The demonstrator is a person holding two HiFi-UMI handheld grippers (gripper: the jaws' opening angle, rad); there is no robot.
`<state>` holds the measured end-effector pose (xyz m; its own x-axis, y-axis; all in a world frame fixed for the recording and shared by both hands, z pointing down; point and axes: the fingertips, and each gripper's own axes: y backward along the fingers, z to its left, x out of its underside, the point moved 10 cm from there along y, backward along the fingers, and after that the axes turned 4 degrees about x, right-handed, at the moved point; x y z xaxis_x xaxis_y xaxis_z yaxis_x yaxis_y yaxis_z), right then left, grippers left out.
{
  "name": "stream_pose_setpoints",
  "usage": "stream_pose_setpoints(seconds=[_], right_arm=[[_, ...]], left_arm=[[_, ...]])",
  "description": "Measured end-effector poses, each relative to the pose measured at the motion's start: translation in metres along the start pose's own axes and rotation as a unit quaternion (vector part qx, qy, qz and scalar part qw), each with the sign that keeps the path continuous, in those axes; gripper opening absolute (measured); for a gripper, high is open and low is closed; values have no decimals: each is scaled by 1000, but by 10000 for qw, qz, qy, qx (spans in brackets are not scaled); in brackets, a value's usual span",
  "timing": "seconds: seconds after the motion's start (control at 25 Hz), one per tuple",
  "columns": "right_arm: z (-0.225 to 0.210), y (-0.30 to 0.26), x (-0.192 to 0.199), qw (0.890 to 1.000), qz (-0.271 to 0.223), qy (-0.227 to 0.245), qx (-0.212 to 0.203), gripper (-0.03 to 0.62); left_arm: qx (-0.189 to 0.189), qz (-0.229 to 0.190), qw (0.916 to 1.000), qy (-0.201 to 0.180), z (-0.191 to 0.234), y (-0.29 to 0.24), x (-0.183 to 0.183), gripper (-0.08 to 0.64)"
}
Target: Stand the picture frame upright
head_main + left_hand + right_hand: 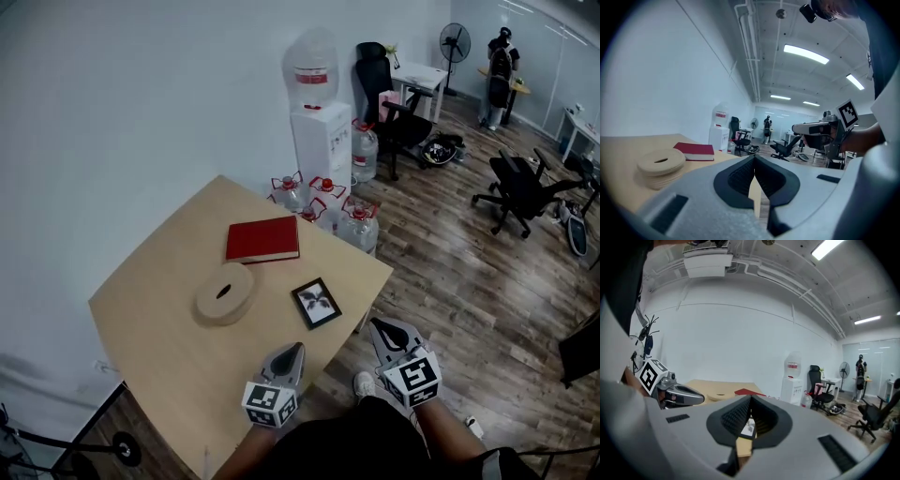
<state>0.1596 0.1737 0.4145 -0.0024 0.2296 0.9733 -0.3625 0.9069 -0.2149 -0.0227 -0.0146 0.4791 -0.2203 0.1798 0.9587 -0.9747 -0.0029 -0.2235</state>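
The picture frame [316, 303] is lying flat, face up, on the light wooden table [159, 328], close to the table's near edge and short of its right corner, with bare tabletop showing all round it. A round wooden box with a slot in its top [226, 293] is sitting just to the frame's left, clear of it, and a red book [262, 239] is lying flat farther back towards the wall, also apart from the frame. Open wood floor is running along the table's near and right sides, while water bottles [356, 225] and a water dispenser [321, 131] are crowding the far corner, and office chairs [520, 192] are standing well away. The left gripper [296, 349] is hovering over the table's near edge, its tip near the frame's closer corner but not touching it; its own view shows the two dark pads pressing together at the tip with nothing between them. The right gripper [377, 325] is hanging off the table over the floor, beside the edge to the frame's right, its jaws likewise pressed together and empty; through the gap beneath its pads, a sliver of the frame is showing on the tabletop ahead.
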Motion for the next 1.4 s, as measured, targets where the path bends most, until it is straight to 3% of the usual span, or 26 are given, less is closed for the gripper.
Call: stream_pose_setpoints(seconds=[0.2,0.52,0.8,1.0,1.12,1.4], right_arm=[[-27,-60,-17,9980,-87,288,-561,9],[-75,-130,-10,9927,116,69,-1201,9],[-102,-183,-2,9804,270,17,-1949,9],[-99,-221,-4,9681,387,303,-2458,9],[-90,-237,0,9644,547,347,-2566,9],[-52,-262,24,9674,860,59,-2381,10]], left_arm=[[-538,-2,9984,158,29,-33,-7,-5],[-1201,45,9923,295,50,-74,-18,-5],[-1757,79,9838,344,51,-99,-26,-5],[-2110,125,9774,73,68,-94,-36,-5],[-2250,97,9742,125,80,-83,-36,-5],[-2297,122,9722,435,101,-56,-23,-5]])
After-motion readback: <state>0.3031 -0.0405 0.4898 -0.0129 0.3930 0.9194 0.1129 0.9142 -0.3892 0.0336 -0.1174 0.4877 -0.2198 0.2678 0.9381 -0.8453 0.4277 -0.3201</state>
